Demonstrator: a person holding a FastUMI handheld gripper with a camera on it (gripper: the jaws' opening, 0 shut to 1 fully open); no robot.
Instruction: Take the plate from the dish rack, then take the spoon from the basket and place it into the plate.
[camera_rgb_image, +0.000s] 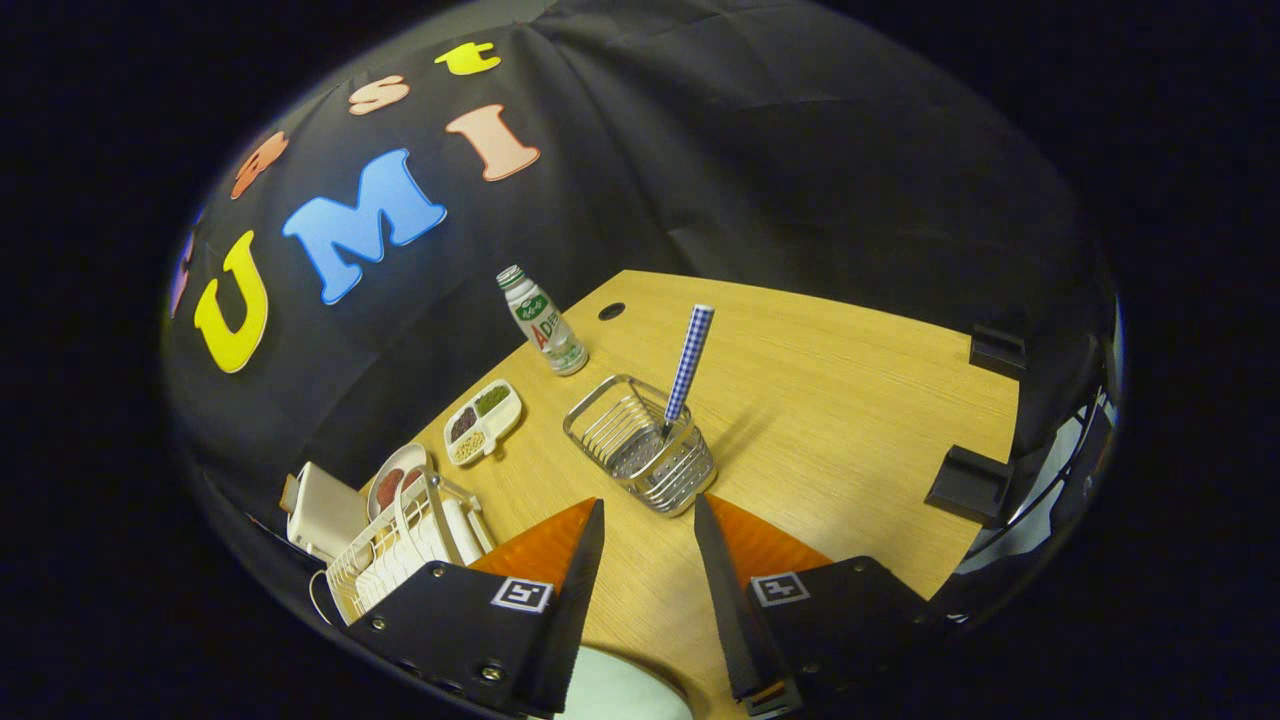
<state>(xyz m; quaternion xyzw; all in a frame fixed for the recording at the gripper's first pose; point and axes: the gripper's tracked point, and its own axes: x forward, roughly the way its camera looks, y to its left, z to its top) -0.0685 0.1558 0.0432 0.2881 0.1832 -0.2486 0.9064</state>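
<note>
Two fingers of the gripper (648, 520) stand wide apart with nothing between them, hanging above the wooden surface (850, 400). Nearest of all, under the fingers and well short of the wire basket (640, 442), a pale rounded rim shows at the surface's near edge; it looks like the plate (625, 690) already set down, though too little of it shows to be sure. The basket itself sits just ahead of the open jaws, roughly on their centre line, and the spoon (690, 365) stands in it, leaning on the basket's right wall with its blue-checked handle rising well clear of the rim. To the near left of the basket a white dish rack (400, 550) stands at the surface's edge with pale dishes in its slots; behind it lies a small round dish with red contents, and beyond that a divided tray (483, 422) of grains. Farther back, to the left of the basket, a small bottle (542, 322) stands upright. The step in hand appears to be fetching the spoon: I would bring the jaws in high, level with the upper handle, close across its flat width above the basket rim, then lift straight along the handle's lean so the bowl clears the wires without tipping the light basket.
</note>
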